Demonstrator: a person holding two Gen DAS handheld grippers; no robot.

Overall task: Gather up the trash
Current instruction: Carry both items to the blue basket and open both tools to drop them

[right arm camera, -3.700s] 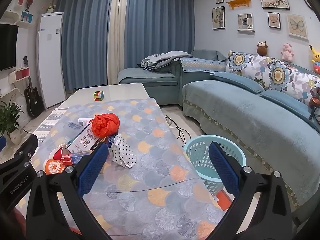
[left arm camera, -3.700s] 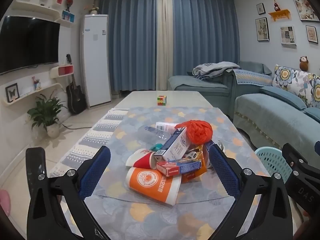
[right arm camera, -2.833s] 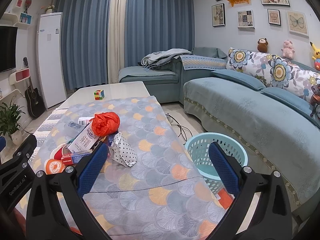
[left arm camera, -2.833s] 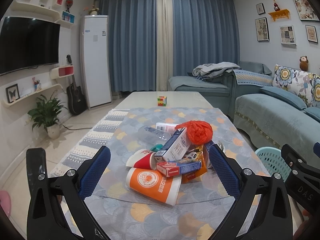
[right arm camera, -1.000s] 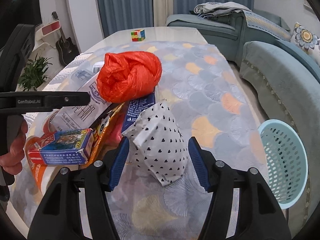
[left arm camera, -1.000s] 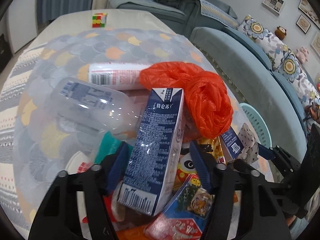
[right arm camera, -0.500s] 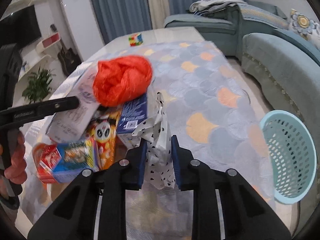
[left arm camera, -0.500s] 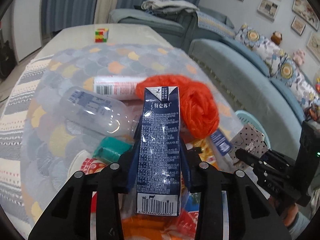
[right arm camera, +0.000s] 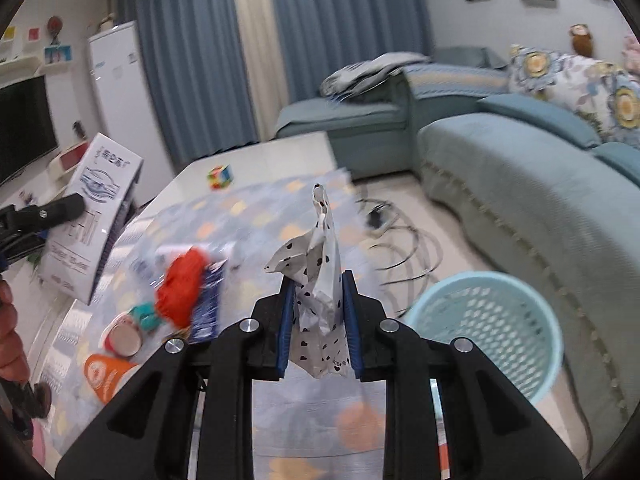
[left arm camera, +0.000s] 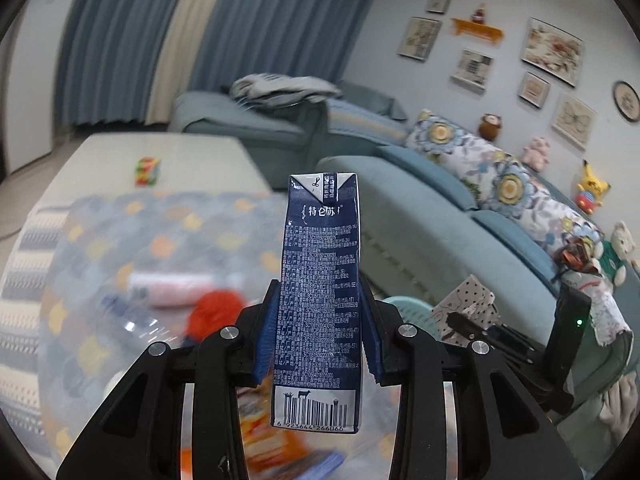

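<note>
Two claws clamped | left claw (left arm camera: 318, 344): carton (left arm camera: 320, 280) | right claw (right arm camera: 318, 320): bag (right arm camera: 320, 280)

Navy milk carton (left arm camera: 318, 300), white heart-dotted paper bag (right arm camera: 320, 288), pale turquoise basket (right arm camera: 494, 324).

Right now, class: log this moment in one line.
left gripper: shut on milk carton | right gripper: shut on spotted paper bag | basket: nothing visible inside

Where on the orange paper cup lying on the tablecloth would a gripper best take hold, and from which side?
The orange paper cup lies on its side at the near left of the tablecloth, apart from the red bag. Probably best to come from above and close across the middle of its round body; the thin open rim would likely crush. Motion blur hides finer detail.
</note>
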